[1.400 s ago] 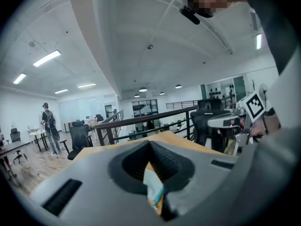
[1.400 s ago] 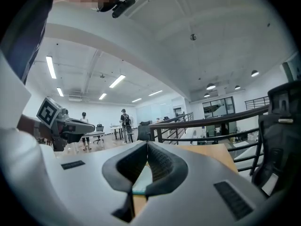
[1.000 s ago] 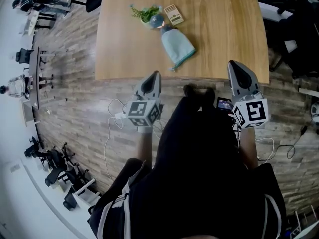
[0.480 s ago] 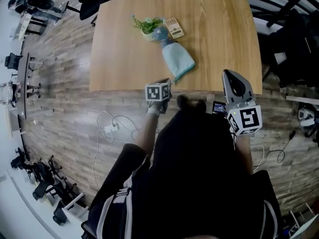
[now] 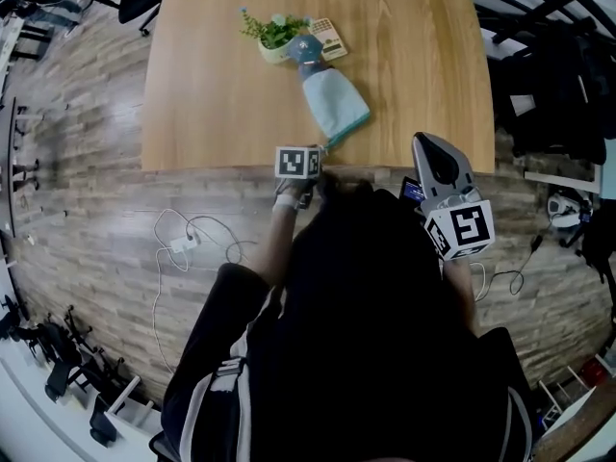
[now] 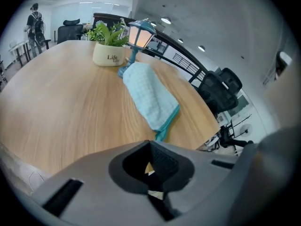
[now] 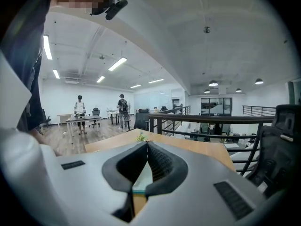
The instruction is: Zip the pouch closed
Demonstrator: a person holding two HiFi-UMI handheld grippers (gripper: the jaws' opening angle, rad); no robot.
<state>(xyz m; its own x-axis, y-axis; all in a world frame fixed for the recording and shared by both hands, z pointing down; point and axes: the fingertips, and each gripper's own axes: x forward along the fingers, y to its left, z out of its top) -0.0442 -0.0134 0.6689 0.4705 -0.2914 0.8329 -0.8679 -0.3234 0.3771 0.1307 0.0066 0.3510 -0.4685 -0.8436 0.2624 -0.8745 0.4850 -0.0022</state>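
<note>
A light blue fabric pouch (image 5: 335, 104) lies on the wooden table (image 5: 212, 85), its near corner by the front edge. In the left gripper view the pouch (image 6: 150, 95) stretches away from the jaws, with its teal edge nearest. My left gripper (image 6: 150, 143) is shut on nothing, just short of that corner; from the head view only its marker cube (image 5: 298, 162) shows, at the table's edge. My right gripper (image 5: 427, 142) is shut and empty, held off the table's front right. From its own view the right gripper (image 7: 147, 143) looks level across the tabletop.
A small potted plant (image 5: 272, 35), a blue lantern (image 6: 139, 33) and a beige card (image 5: 329, 37) stand behind the pouch. Cables (image 5: 188, 243) trail on the wood floor. Office chairs (image 6: 221, 91) and a railing (image 7: 207, 121) lie beyond the table; people stand far off.
My left gripper has swung forward from beside my body to the table's front edge, close to the pouch's corner. The right gripper has barely shifted.
</note>
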